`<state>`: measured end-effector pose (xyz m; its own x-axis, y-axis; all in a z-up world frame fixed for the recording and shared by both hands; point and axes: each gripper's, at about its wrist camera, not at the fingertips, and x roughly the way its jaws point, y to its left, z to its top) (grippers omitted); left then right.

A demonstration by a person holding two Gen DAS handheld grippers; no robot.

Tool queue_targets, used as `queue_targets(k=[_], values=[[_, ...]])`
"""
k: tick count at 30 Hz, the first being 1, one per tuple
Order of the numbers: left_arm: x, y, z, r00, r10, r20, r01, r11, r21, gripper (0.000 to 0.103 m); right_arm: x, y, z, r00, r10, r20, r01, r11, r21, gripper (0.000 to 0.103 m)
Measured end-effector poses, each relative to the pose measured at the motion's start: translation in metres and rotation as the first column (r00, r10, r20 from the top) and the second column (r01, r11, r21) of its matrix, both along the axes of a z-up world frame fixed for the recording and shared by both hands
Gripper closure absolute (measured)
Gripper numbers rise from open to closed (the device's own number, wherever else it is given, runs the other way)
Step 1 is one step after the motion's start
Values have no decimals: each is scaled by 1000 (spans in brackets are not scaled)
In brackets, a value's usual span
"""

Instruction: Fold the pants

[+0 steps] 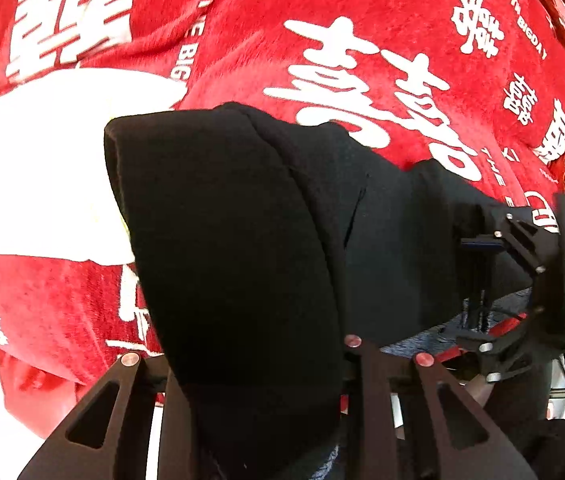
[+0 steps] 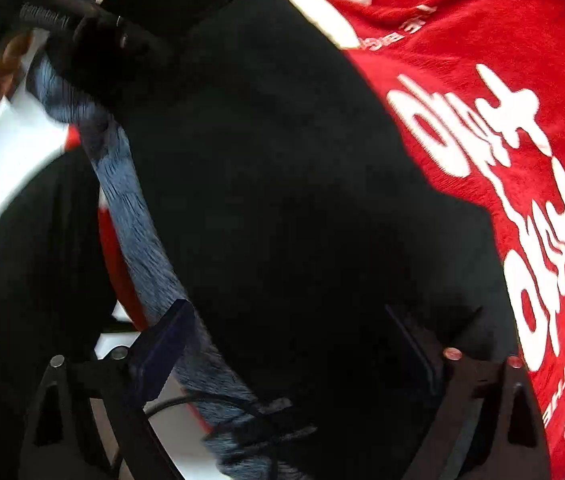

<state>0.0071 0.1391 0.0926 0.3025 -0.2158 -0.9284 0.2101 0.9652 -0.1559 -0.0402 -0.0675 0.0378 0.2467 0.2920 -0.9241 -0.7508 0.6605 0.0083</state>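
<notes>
Both tongs, left (image 1: 258,364) and right (image 2: 282,360), pinch the black pants (image 1: 234,220).

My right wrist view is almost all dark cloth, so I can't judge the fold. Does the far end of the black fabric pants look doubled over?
Observer: Yes. In the left wrist view the black fabric pants end in a rounded, layered fold.
Operator: What does that end lie on?
Observer: It overlaps a white cloth patch on the red plush blanket with white characters.
Operator: And my gripper?
Observer: The right gripper sits at the pants' opposite edge. I cannot tell whether it is clamped.
</notes>
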Motion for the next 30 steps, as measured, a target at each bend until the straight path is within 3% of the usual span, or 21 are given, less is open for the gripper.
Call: queue_targets(k=[2, 5, 7, 8, 9, 10, 11, 12, 13, 14, 17, 19, 21, 22, 24, 27, 30], values=[[-4, -11, 14, 1000, -13, 25, 13, 1000, 16, 75, -4, -22, 33, 998, -56, -12, 57, 987, 151, 14], [-7, -33, 35, 998, -36, 60, 35, 999, 21, 76, -31, -76, 90, 992, -124, -29, 126, 923, 365, 14], [-5, -50, 44, 996, -54, 78, 50, 998, 50, 76, -60, -117, 114, 984, -158, -79, 177, 884, 433, 14], [-3, -60, 46, 994, -64, 85, 59, 996, 64, 76, -73, -128, 116, 979, -170, -115, 203, 880, 429, 12], [-2, -69, 48, 993, -73, 90, 66, 995, 78, 76, -87, -136, 114, 971, -184, -154, 231, 888, 397, 0], [1, -79, 47, 992, -81, 93, 72, 993, 93, 76, -105, -148, 102, 959, -235, -160, 272, 921, 280, 0], [2, -86, 48, 992, -84, 90, 75, 992, 98, 77, -115, -153, 91, 952, -287, -109, 301, 942, 147, 0], [4, -95, 47, 992, -90, 86, 81, 991, 106, 77, -124, -158, 77, 938, -346, -15, 345, 938, -31, 0], [4, -103, 45, 992, -97, 84, 87, 990, 115, 77, -126, -162, 70, 931, -364, 26, 365, 926, -94, 0], [5, -108, 44, 991, -103, 84, 92, 988, 123, 78, -126, -166, 65, 922, -383, 54, 387, 916, -106, 0], [0, -126, 48, 988, -122, 93, 107, 983, 151, 79, -112, -161, 60, 908, -407, 99, 411, 912, -23, 0], [-3, -133, 54, 988, -117, 99, 101, 984, 149, 79, -98, -145, 43, 911, -384, 149, 396, 916, -65, 0], [-4, -138, 56, 988, -114, 102, 98, 983, 153, 79, -80, -138, 24, 888, -415, 199, 438, 895, -85, 0], [-4, -140, 56, 988, -113, 101, 96, 982, 162, 80, -71, -136, 13, 875, -439, 206, 463, 882, -88, 0], [-4, -145, 55, 989, -112, 96, 93, 979, 184, 80, -53, -139, -16, 875, -466, 129, 482, 865, -144, 0], [-9, -154, 61, 988, -115, 101, 94, 977, 189, 80, -58, -148, -3, 866, -485, 122, 494, 868, -51, 0], [-18, -171, 72, 980, -155, 124, 132, 976, 176, 80, -68, -173, 17, 837, -534, 122, 532, 845, 47, 0]])
